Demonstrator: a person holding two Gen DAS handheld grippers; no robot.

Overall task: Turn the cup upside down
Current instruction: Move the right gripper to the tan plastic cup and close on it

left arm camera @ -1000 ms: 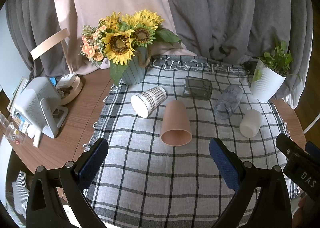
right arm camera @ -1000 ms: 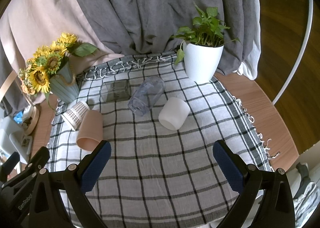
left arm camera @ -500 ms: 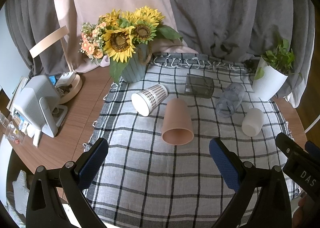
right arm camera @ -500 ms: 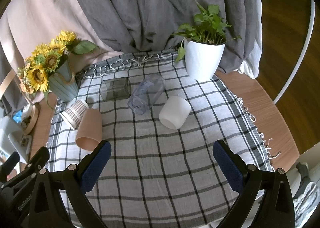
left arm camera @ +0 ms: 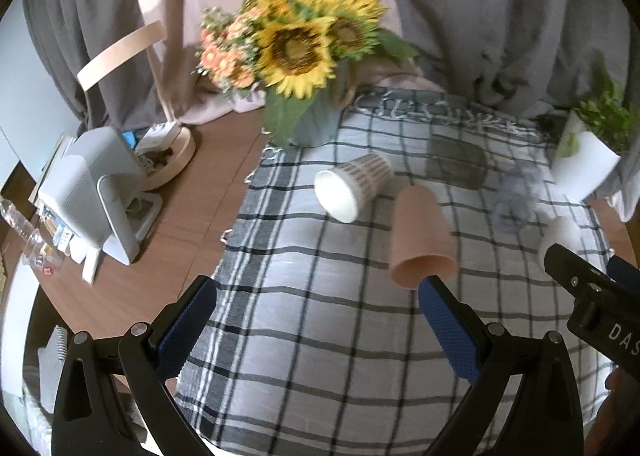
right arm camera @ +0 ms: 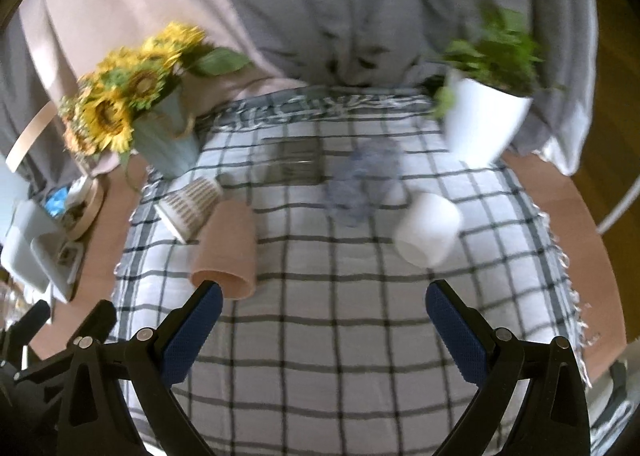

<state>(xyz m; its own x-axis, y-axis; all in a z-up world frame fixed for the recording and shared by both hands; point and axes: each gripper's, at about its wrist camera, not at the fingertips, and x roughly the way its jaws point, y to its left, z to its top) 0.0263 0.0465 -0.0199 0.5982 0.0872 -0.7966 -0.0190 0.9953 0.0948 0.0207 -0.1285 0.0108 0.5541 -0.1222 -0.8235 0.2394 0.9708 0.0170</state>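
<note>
Several cups lie on their sides on a checked cloth [left arm camera: 320, 336]. A patterned paper cup [left arm camera: 352, 186] lies at the left, also in the right wrist view [right arm camera: 190, 204]. A terracotta cup [left arm camera: 422, 240] [right arm camera: 226, 248] lies beside it, mouth toward me. A clear tumbler [right arm camera: 362, 184], a white cup [right arm camera: 428, 230] and a dark square glass [right arm camera: 296, 160] lie further right. My left gripper [left arm camera: 316, 324] is open and empty, short of the patterned cup. My right gripper [right arm camera: 324, 324] is open and empty, short of the cups.
A sunflower vase [left arm camera: 308, 56] stands at the cloth's back left. A white potted plant [right arm camera: 484, 108] stands at the back right. A white device [left arm camera: 96, 192] and a round tray [left arm camera: 168, 152] sit on the wooden table at the left. Curtains hang behind.
Both grippers have moved forward toward the cups. The left view has swung left and the right view has swung left; both frames are motion-blurred. Both grippers stay open.
</note>
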